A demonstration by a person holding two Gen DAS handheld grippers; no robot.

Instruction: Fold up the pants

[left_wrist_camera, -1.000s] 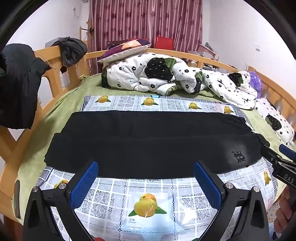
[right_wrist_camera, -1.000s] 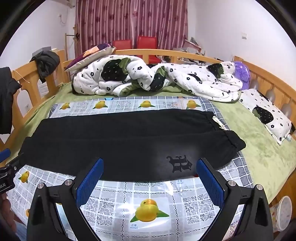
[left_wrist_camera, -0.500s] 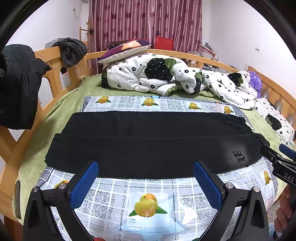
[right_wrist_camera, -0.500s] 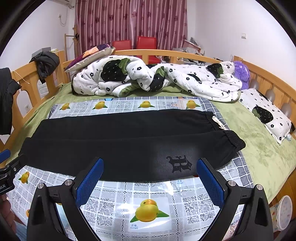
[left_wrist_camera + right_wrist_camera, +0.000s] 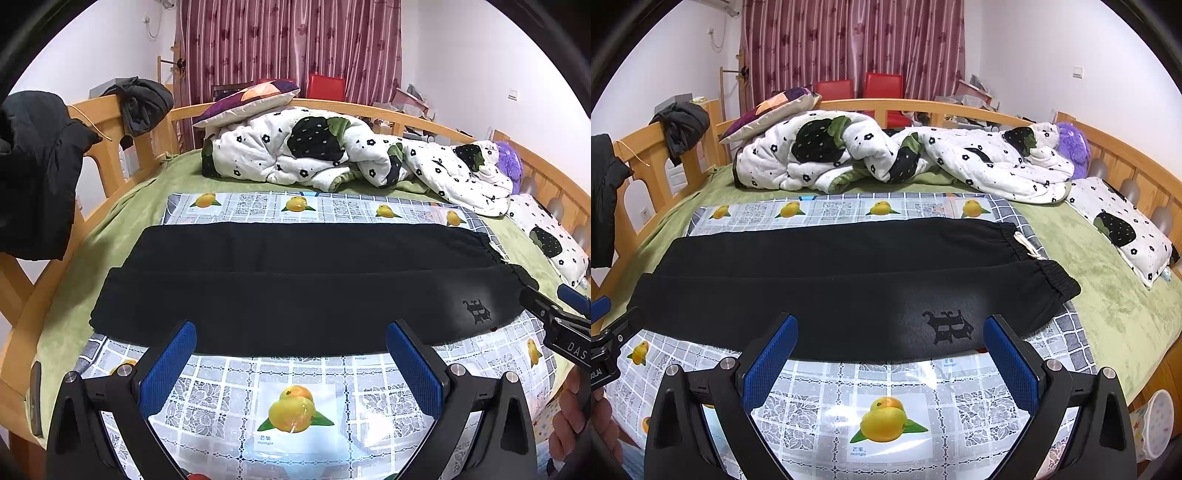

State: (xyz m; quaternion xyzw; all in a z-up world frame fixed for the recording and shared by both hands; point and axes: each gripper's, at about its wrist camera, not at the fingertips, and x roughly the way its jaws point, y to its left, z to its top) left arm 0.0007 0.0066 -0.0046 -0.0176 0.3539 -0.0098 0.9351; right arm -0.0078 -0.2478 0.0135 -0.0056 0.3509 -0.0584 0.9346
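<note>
Black pants [image 5: 303,284] [image 5: 842,284] lie flat across a mango-print plastic sheet [image 5: 291,387] [image 5: 886,391] on the bed, folded lengthwise with one leg over the other. The elastic waistband and white drawstring are at the right end, with a dark logo [image 5: 947,325] near it. My left gripper [image 5: 291,347] is open just short of the pants' near edge, towards the cuff end. My right gripper [image 5: 888,341] is open too, near the logo end, its fingertips over the near edge. Neither holds anything.
A bunched white floral quilt [image 5: 894,155] and a pillow [image 5: 251,99] lie at the far side. Wooden rails [image 5: 1126,155] ring the bed. Dark jackets [image 5: 33,173] hang on the left rail. A small floral pillow [image 5: 1126,229] and purple plush [image 5: 1073,147] are at the right.
Almost nothing has moved. Both views drift very slightly; the pants lie as before and both grippers stay open.
</note>
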